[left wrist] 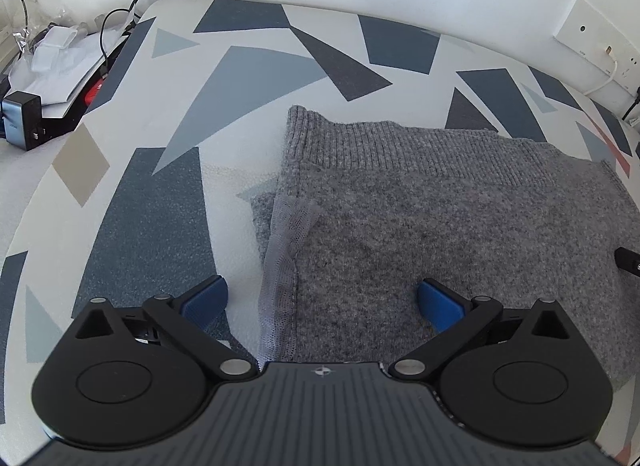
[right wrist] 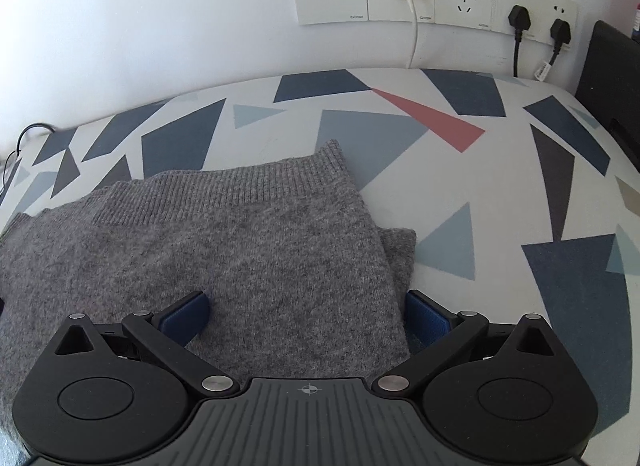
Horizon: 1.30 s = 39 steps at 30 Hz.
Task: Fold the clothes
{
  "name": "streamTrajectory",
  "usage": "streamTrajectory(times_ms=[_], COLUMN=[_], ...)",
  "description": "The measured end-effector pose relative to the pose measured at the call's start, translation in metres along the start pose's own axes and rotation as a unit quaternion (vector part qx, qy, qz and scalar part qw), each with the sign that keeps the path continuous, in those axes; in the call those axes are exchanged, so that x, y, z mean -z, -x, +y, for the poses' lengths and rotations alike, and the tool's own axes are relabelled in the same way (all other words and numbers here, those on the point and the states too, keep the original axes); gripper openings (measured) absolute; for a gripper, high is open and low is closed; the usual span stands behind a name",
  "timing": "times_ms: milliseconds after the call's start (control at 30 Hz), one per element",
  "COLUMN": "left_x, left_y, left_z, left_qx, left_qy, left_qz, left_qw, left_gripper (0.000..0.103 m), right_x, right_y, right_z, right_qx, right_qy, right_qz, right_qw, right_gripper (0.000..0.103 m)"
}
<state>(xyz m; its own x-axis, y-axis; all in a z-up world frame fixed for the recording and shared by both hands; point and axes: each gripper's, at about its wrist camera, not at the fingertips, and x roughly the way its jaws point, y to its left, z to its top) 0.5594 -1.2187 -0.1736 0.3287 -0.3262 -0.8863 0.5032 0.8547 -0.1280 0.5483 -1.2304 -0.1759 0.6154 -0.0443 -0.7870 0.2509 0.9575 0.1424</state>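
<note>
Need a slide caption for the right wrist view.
Open right tongs straddle the right edge of a folded grey knit sweater on a geometric-patterned tabletop.

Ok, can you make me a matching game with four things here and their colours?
Things:
1. sweater
2. pads on the tongs
3. triangle near the wall
4. plugs in the sockets

Colours:
a. black
b. grey
c. red
d. blue

Pairs: 1-b, 2-d, 3-c, 4-a
</note>
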Motion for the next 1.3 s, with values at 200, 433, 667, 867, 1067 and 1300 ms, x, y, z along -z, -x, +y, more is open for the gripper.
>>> streamTrajectory(times_ms=[200, 433, 667, 867, 1067, 1300], left_x=[0.003, 0.002, 0.003, -0.001, -0.001, 0.000], left_y=[0.001, 0.000, 0.000, 0.002, 0.003, 0.000], left_z=[0.002, 0.001, 0.002, 0.005, 0.005, -0.011], left_qx=[0.007, 0.009, 0.009, 0.017, 0.027, -0.003], left_qy=[-0.009, -0.012, -0.011, -0.012, -0.012, -0.003], left_qz=[-0.005, -0.001, 0.003, 0.039, 0.071, 0.060], left_qw=[0.9999, 0.9999, 0.9999, 0.9990, 0.9970, 0.9982], left_gripper=[0.103, 0.103, 0.103, 0.103, 0.103, 0.103], right_x=[-0.001, 0.002, 0.004, 0.006, 0.007, 0.007], right_y=[0.000, 0.000, 0.001, 0.001, 0.001, 0.001], right_z=[0.000, 0.001, 0.000, 0.002, 0.003, 0.003], right_qx=[0.004, 0.010, 0.007, 0.012, 0.014, 0.017], right_qy=[-0.006, -0.010, -0.004, -0.004, -0.005, -0.007], right_qz=[0.004, -0.003, -0.006, -0.011, -0.011, -0.012], right_qw=[1.000, 1.000, 1.000, 1.000, 1.000, 1.000], right_gripper=[0.102, 0.102, 0.102, 0.102, 0.102, 0.102])
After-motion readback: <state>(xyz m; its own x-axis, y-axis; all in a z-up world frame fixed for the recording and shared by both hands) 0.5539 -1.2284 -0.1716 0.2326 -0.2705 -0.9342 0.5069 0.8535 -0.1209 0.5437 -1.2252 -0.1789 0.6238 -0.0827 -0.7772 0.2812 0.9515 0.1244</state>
